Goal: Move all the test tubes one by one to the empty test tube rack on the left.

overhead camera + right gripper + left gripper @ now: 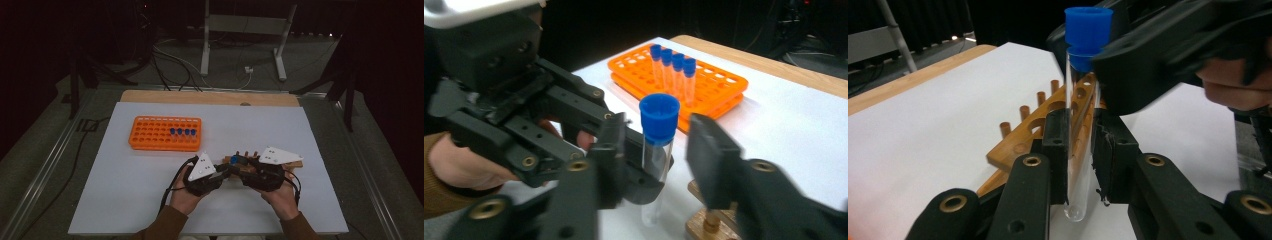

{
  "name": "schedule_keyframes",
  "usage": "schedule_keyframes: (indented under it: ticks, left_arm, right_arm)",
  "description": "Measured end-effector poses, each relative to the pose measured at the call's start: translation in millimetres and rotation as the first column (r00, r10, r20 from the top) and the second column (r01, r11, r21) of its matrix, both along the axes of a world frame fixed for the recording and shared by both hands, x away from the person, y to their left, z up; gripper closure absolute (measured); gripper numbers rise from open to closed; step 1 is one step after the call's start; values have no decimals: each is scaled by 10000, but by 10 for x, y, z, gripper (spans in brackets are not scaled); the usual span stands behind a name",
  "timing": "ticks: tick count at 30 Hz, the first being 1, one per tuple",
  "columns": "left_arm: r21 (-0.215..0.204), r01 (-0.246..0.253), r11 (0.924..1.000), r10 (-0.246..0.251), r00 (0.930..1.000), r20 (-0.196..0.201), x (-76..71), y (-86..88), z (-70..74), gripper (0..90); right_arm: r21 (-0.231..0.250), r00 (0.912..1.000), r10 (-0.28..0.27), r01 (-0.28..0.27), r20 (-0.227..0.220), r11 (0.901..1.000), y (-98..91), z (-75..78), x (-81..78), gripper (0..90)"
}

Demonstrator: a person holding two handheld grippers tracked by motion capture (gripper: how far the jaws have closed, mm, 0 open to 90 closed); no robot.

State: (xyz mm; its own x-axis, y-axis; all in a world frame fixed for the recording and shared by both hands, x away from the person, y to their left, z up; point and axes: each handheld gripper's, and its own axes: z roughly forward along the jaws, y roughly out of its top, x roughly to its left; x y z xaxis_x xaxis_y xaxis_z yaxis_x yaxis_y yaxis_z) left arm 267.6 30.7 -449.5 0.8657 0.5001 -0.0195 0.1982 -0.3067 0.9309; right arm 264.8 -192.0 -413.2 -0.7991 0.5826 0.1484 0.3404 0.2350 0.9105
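A clear glass test tube with a blue cap [1079,125] stands upright at the middle of the left gripper view, clenched between the jaws of the left gripper [1080,160], whose pads press its glass wall well below the cap. The right gripper [664,150] has its jaws released: in the right gripper view they stand to either side of the tube with a visible gap at the right pad, so the tube looks handed over from right to left.

In the high view both grippers meet at lower centre of the frame, over a brown wooden tube rack with round holes and pegs [295,162] lying on the white tabletop [125,185]. Toward the upper left sits an orange plastic rack with many holes [150,134], where 4 blue-capped tubes [182,131] stand in a row near its right end.

Judging by this, the work is moving tubes from the wooden rack to the orange one. 4 are placed, a 5th is in hand. Left to do: carry it across and seat it in a free hole. Whether more tubes remain in the wooden rack cannot be told.
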Motion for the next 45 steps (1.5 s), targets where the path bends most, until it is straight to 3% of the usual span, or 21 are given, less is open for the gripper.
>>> schedule_keyframes:
  ticks: [7,11,19,31,39,45]
  left_arm:
    - [-167,-376,9992,375,9993,-97,42,103,1,782]
    - [-268,-612,9978,609,9981,-137,65,169,10,782]
    - [-373,-976,9945,970,9951,-169,103,270,35,782]
    - [-633,-1578,9854,1573,9875,-128,166,473,93,783]
    - [-808,-2110,9741,2112,9774,-67,210,626,126,782]
    - [-830,-2571,9628,2579,9662,-17,235,739,151,782]
  right_arm:
    - [216,9996,-257,256,79,9994,-44,23,15,307]
    - [155,9977,-666,663,146,9977,-81,25,37,162]
    - [335,9954,-953,948,116,9949,-184,34,78,40]
    - [481,9901,-1391,1382,157,9892,-265,28,119,0]
    - [521,9881,-1522,1509,219,9872,-305,38,125,0]
    - [553,9869,-1602,1590,185,9857,-323,38,132,0]
